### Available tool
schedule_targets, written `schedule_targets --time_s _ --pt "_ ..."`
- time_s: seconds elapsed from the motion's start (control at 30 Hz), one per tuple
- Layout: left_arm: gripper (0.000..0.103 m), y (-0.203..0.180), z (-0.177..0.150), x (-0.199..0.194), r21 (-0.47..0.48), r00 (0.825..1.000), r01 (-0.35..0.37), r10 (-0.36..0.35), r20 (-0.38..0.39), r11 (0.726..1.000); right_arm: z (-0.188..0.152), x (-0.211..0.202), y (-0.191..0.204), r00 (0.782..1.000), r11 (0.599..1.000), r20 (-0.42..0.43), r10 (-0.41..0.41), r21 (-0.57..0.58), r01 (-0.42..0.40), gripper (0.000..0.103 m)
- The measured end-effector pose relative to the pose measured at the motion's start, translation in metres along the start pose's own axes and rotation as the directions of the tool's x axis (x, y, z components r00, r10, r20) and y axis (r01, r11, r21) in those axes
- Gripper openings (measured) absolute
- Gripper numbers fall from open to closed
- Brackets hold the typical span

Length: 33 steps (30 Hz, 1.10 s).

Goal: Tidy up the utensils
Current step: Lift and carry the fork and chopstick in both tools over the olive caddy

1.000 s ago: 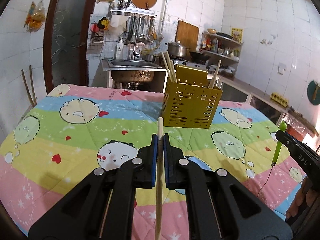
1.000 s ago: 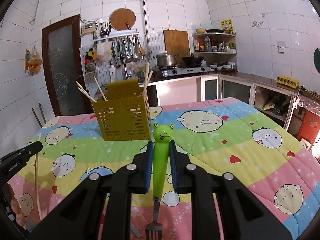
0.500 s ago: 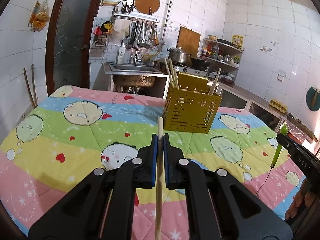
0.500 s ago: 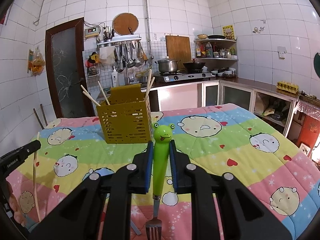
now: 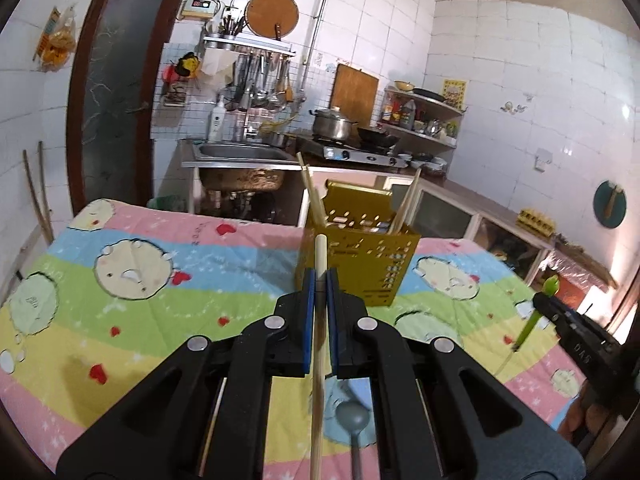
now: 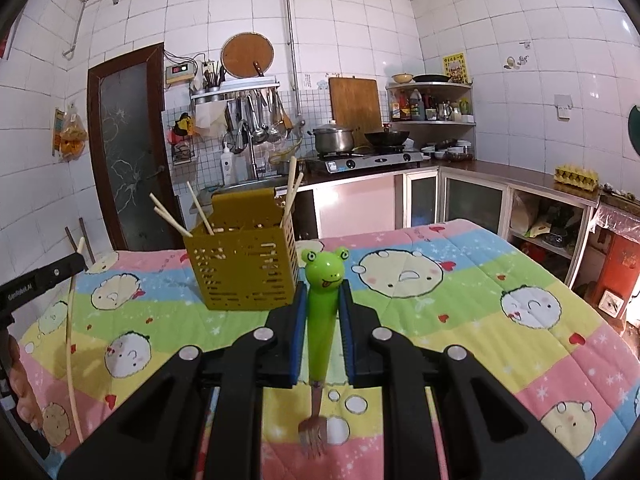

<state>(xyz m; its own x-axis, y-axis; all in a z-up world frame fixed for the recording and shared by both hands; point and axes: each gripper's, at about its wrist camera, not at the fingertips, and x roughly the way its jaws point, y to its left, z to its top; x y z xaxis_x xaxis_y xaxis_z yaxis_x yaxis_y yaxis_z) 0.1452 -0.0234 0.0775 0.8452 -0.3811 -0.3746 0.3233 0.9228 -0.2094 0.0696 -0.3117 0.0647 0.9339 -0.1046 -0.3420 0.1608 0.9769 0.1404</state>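
Covering the whole table is a soft blanket (image 6: 460,320) with stripes of pink, blue, green and yellow, and round sleepy faces and red hearts on it. Behind the table is a kitchen with white tiled walls, a dark door with glass (image 6: 128,148), a metal sink (image 5: 240,156), a stove with a pot (image 6: 334,140) and a black pan, and corner shelves full of bottles.

A yellow basket with holes (image 6: 244,268) stands upright on the blanket, near the far side of the table. Several chopsticks lean out of it at the left and right.

The left gripper (image 5: 320,280) is pressed tight on one long wooden chopstick (image 5: 320,252), which points up and forward toward the basket. The right gripper (image 6: 323,292) pinches a green frog fork (image 6: 322,304) by its handle. The frog face is on top and the metal prongs hang down over the blanket.

A grey spoon (image 5: 352,420) lies on the blanket under the left gripper.

Most of the blanket around the basket is bare, on the left, on the right and in front. The table's right edge is near low cupboards with glass doors (image 6: 472,200).
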Motion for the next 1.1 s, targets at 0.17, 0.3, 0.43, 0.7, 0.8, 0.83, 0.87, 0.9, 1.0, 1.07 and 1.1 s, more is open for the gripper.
schedule_targets --time_s 0.17,0.3,0.43,0.7,0.8,0.83,0.87,0.9,1.0,1.07,1.1 --pt "0.005 -0.002 0.015 0.012 0.008 0.999 0.048 -0.048 -0.002 0.999 0.013 0.012 -0.002 1.0 0.999 -0.001 0.023 0.026 -0.023 0.016" --pt "0.005 -0.005 0.024 0.023 0.028 0.999 0.04 -0.04 0.004 0.999 0.02 0.021 -0.002 1.0 1.0 0.006 0.019 0.021 -0.019 0.016" --pt "0.005 -0.009 0.032 0.028 0.033 0.999 0.035 -0.037 0.04 0.999 0.027 0.032 -0.002 1.0 0.999 -0.018 0.022 0.03 -0.022 0.016" --pt "0.005 -0.018 0.046 0.039 0.05 0.997 0.049 -0.052 0.063 0.998 0.042 0.037 -0.005 1.0 0.999 -0.019 0.022 0.029 -0.022 0.016" --pt "0.005 -0.02 0.045 0.041 0.059 0.997 0.048 -0.051 0.054 0.997 0.042 0.041 -0.005 0.999 0.999 -0.028 0.03 0.032 -0.03 0.016" --pt "0.005 -0.021 0.045 0.041 0.062 0.997 0.043 -0.047 0.053 0.997 0.041 0.042 -0.004 0.999 0.999 -0.032 0.032 0.032 -0.031 0.016" --pt "0.005 -0.022 0.044 0.042 0.066 0.998 0.039 -0.042 0.051 0.997 0.041 0.043 -0.002 0.999 0.999 -0.036 0.033 0.031 -0.032 0.016" --pt "0.005 -0.021 0.044 0.042 0.069 0.998 0.039 -0.042 0.051 0.997 0.041 0.044 -0.001 0.999 0.999 -0.038 0.037 0.03 -0.036 0.016" --pt "0.005 -0.022 0.043 0.047 0.08 0.998 0.042 -0.046 0.039 0.996 0.042 0.046 0.001 0.999 0.999 -0.037 0.036 0.023 -0.035 0.016" --pt "0.005 -0.022 0.042 0.051 0.082 0.998 0.044 -0.048 0.037 0.996 0.044 0.049 0.003 0.999 0.999 -0.04 0.036 0.018 -0.035 0.016" --pt "0.004 -0.022 0.042 0.051 0.085 0.998 0.04 -0.043 0.038 0.996 0.045 0.05 0.004 0.999 0.999 -0.041 0.035 0.017 -0.034 0.016"
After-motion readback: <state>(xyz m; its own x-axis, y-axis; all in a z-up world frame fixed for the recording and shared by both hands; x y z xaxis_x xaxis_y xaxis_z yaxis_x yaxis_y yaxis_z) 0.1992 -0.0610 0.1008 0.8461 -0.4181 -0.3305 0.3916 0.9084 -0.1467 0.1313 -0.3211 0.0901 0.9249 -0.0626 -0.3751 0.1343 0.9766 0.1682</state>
